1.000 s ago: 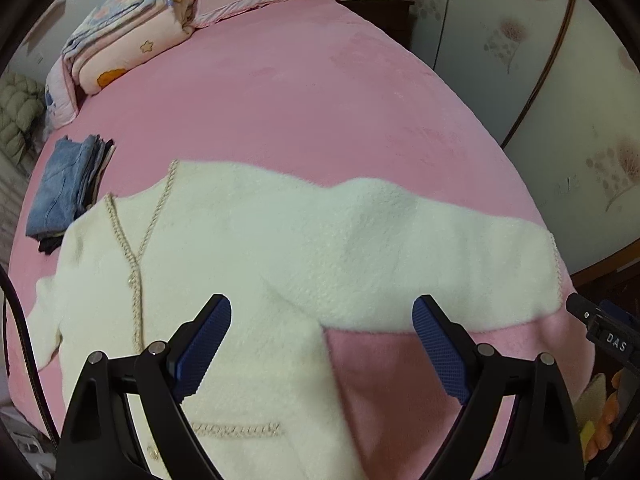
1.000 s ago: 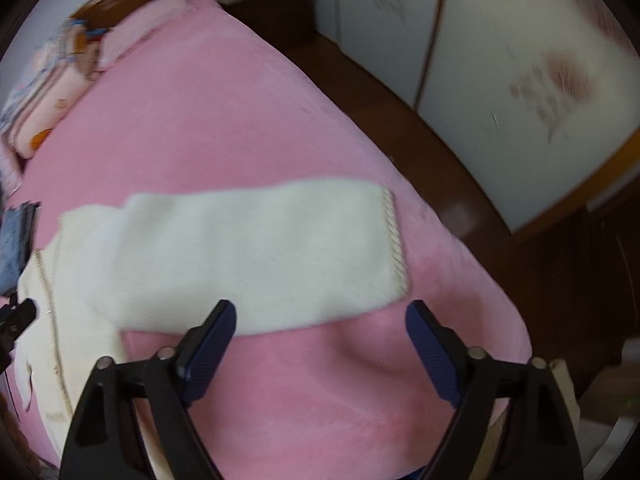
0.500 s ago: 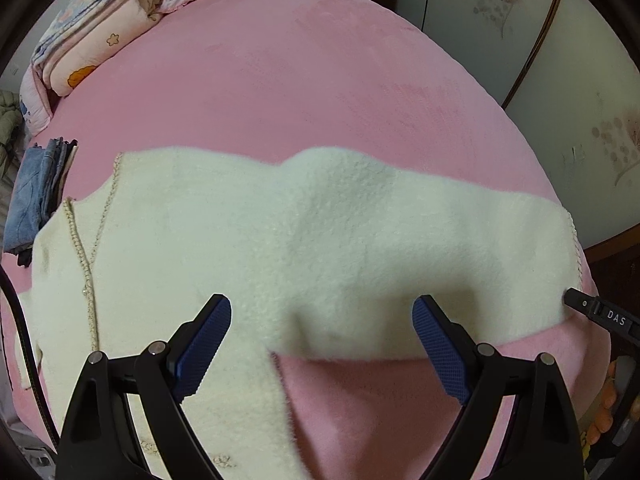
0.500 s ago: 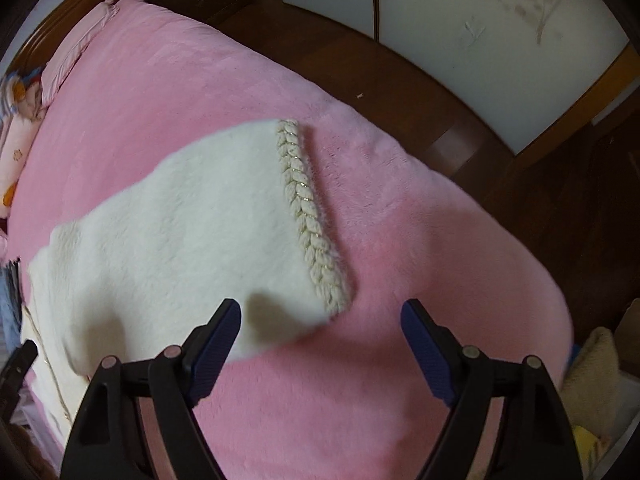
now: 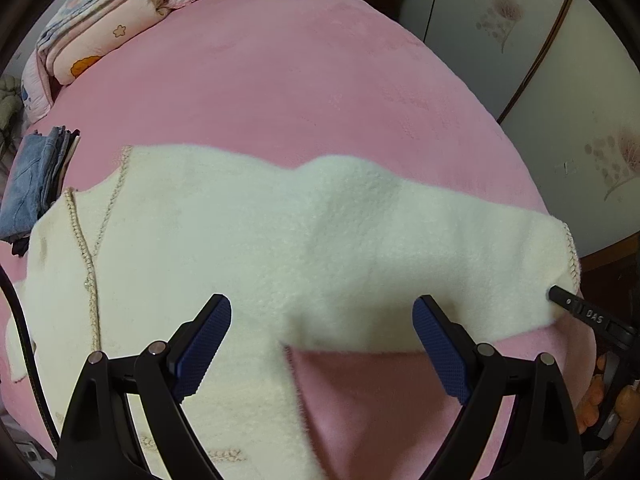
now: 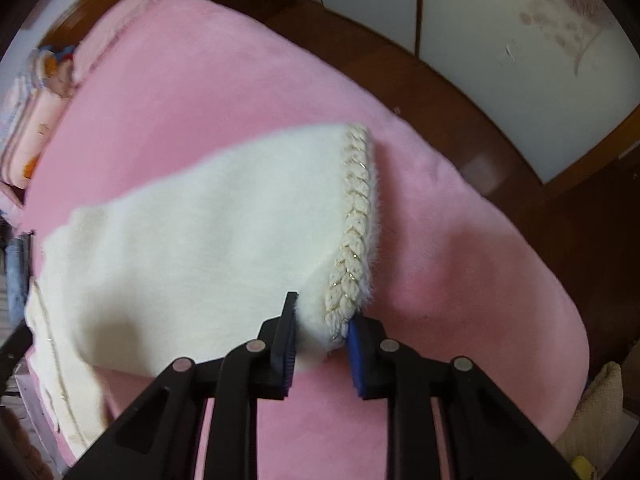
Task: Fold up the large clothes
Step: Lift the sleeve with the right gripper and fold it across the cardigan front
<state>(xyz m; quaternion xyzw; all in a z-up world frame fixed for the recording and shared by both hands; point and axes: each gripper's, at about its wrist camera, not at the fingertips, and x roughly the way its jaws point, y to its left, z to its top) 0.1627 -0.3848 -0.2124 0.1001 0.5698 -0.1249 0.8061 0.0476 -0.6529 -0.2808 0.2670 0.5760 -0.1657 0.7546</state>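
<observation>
A cream fleece cardigan (image 5: 224, 248) lies spread on the pink bed (image 5: 304, 80), one sleeve (image 6: 208, 232) stretched out toward the bed's edge; its lower hem runs off the bottom of the left wrist view, behind the tool's black arms, so its full outline cannot be seen. The right gripper (image 6: 322, 338) has just been closing, and its fingers (image 6: 286, 336) now pinch the near corner of the sleeve at the braided cuff (image 6: 354, 232); the fleece bulges between the pads, though how much cloth lies under them is hidden. The left gripper (image 5: 322, 344) hangs with its fingers (image 5: 208, 340) spread wide and nothing between them, above the spot where the sleeve joins the body; whether the tips touch the fleece cannot be told. Folded jeans (image 5: 32, 184) sit beside the collar, partly cut off at the frame's edge; the right wrist view is blurred toward the folded quilts (image 5: 92, 36) near the headboard.
</observation>
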